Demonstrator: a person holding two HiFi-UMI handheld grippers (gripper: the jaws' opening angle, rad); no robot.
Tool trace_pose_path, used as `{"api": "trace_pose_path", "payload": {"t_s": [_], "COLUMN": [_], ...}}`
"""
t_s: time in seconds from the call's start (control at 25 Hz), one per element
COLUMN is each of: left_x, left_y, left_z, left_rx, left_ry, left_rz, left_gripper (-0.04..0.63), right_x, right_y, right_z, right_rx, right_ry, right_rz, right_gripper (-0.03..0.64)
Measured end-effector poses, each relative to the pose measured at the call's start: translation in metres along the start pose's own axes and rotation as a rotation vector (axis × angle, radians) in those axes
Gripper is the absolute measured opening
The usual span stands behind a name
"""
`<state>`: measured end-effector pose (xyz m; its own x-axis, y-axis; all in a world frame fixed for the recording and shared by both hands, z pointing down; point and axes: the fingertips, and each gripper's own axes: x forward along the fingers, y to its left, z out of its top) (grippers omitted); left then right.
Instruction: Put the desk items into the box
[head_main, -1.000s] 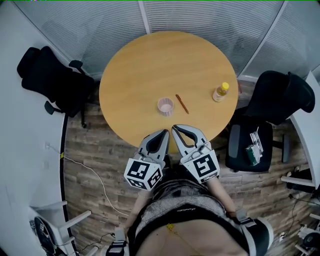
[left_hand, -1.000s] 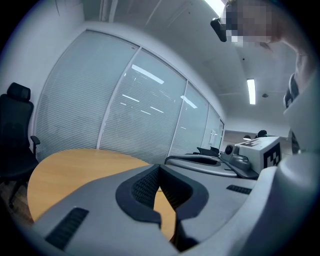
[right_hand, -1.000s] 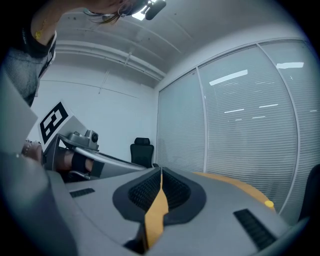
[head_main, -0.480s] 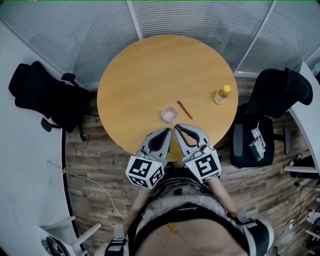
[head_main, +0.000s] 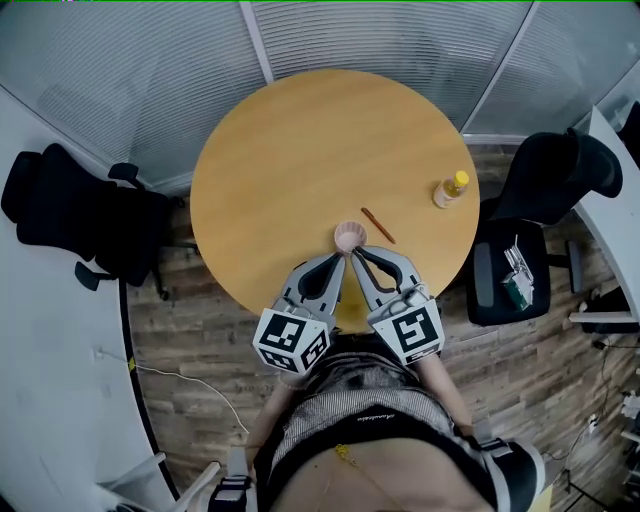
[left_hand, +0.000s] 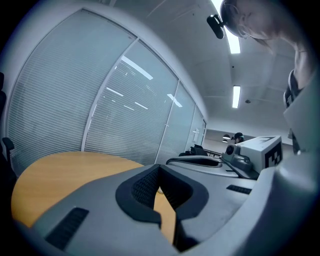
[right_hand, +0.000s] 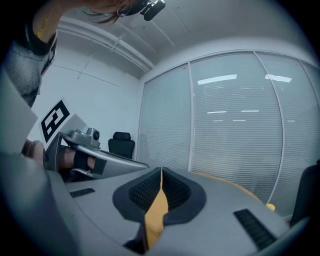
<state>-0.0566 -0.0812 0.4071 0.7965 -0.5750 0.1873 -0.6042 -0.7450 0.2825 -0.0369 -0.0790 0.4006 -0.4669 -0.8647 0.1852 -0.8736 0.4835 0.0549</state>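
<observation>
While the person's torso in a grey knit top (head_main: 355, 410) fills the bottom of the head view, both tools are held out side by side over the near edge of the round wooden table (head_main: 300, 150). The left gripper (head_main: 335, 266) has its jaws pressed together at the tips, and its own view shows only the yellow-brown tabletop (left_hand: 60, 170) through the narrow gap behind them, so it grasps nothing. The right gripper (head_main: 360, 257) is clenched in the same way, tips meeting and empty, and its tips lie just beside those of the left one.

Just beyond the two tips stands the small pink round cup (head_main: 350, 237). It is very near to them, but I cannot tell from above if it touches them. Just to the right of the cup lies the thin brown stick (head_main: 377, 225), perhaps a pencil, set at a slant and apart from the cup. Farther right, near the table's edge, the small clear bottle with a yellow cap (head_main: 450, 189) stands upright, well apart from the other two things.

Off the table, one black office chair (head_main: 515, 280) at the right carries some small items on its seat, and another black office chair (head_main: 70, 215) is at the left. Behind the table runs a glass wall with white blinds (head_main: 400, 35).
</observation>
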Motion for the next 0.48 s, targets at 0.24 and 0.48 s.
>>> {"api": "trace_pose_path", "payload": {"t_s": [0.24, 0.48], "left_x": [0.003, 0.011], "left_y": [0.017, 0.017], "left_z": [-0.008, -0.011], "left_rx": [0.002, 0.016], "left_ry": [0.028, 0.052], "left_rz": [-0.061, -0.09], "left_gripper": [-0.003, -0.003], "right_x": [0.015, 0.013], "right_y": [0.004, 0.0], "right_z": [-0.008, -0.013], "right_rx": [-0.028, -0.009], "right_ry": [0.012, 0.023], "right_rz": [-0.045, -0.071], "right_gripper": [0.023, 0.023]}}
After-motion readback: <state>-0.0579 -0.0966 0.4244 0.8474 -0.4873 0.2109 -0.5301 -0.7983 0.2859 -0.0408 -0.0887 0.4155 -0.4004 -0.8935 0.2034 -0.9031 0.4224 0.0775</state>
